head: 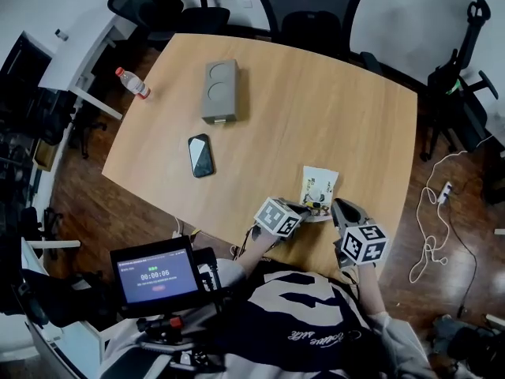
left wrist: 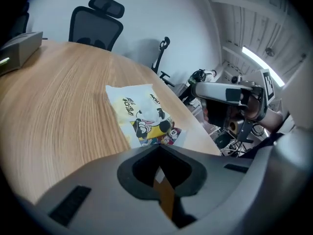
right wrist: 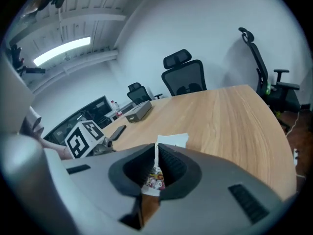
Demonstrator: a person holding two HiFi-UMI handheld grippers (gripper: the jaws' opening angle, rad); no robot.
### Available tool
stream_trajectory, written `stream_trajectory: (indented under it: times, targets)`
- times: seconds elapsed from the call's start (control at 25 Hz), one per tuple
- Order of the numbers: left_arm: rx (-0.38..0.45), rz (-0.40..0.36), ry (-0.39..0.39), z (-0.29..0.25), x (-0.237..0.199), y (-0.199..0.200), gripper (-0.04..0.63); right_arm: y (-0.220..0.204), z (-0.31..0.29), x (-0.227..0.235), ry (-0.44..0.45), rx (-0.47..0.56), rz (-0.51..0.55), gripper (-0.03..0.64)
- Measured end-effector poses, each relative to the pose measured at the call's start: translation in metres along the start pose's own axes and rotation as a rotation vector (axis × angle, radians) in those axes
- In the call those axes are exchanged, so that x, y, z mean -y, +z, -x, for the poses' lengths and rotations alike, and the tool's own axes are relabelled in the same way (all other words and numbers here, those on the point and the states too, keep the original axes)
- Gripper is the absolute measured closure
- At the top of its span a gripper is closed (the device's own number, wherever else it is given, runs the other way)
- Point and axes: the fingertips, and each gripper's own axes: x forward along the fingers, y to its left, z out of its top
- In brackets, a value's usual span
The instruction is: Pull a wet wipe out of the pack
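Observation:
The wet wipe pack (head: 319, 193) lies flat on the wooden table (head: 347, 117) near its front edge; it is white and yellow with cartoon print. My left gripper (head: 303, 209) sits at the pack's near left corner, jaws shut and empty. My right gripper (head: 340, 208) is at the pack's near right side, jaws also shut. In the left gripper view the pack (left wrist: 144, 116) lies just beyond the left gripper (left wrist: 159, 148), with the right gripper (left wrist: 230, 94) across from it. The right gripper view has the pack (right wrist: 172, 140) directly behind the right gripper (right wrist: 156, 148), partly hidden by it.
A grey box (head: 219, 90), a black phone (head: 200, 155) and a small bottle (head: 132, 83) lie on the far left half of the table. Office chairs (head: 312, 6) stand behind it. A screen with a timer (head: 155, 275) sits by my left side.

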Motion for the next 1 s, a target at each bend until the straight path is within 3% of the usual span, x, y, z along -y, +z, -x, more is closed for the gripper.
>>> stream_trajectory:
  times: [0.24,0.32,0.64,0.76,0.88,1.0]
  targets:
    - [0.000,-0.094,0.035,-0.008,0.000,-0.007,0.594,-0.013,-0.043,-0.009,-0.008,-0.120,0.229,0.566]
    - [-0.003,-0.102,0.039,-0.011,0.000,-0.008,0.594,-0.015,-0.054,-0.010,-0.005,-0.151,0.275,0.534]
    - [-0.003,-0.099,0.034,-0.004,0.001,-0.008,0.594,-0.026,-0.086,-0.021,-0.036,-0.269,0.453,0.534]
    - [0.001,-0.110,0.039,-0.002,0.004,-0.005,0.594,-0.031,-0.090,-0.022,-0.047,-0.286,0.485,0.535]
    - [0.000,-0.111,0.039,-0.003,0.004,-0.006,0.594,-0.030,-0.088,-0.023,-0.066,-0.282,0.493,0.609]
    - [0.001,-0.113,0.039,-0.001,0.002,-0.005,0.594,-0.026,-0.086,-0.024,-0.063,-0.260,0.441,0.612]
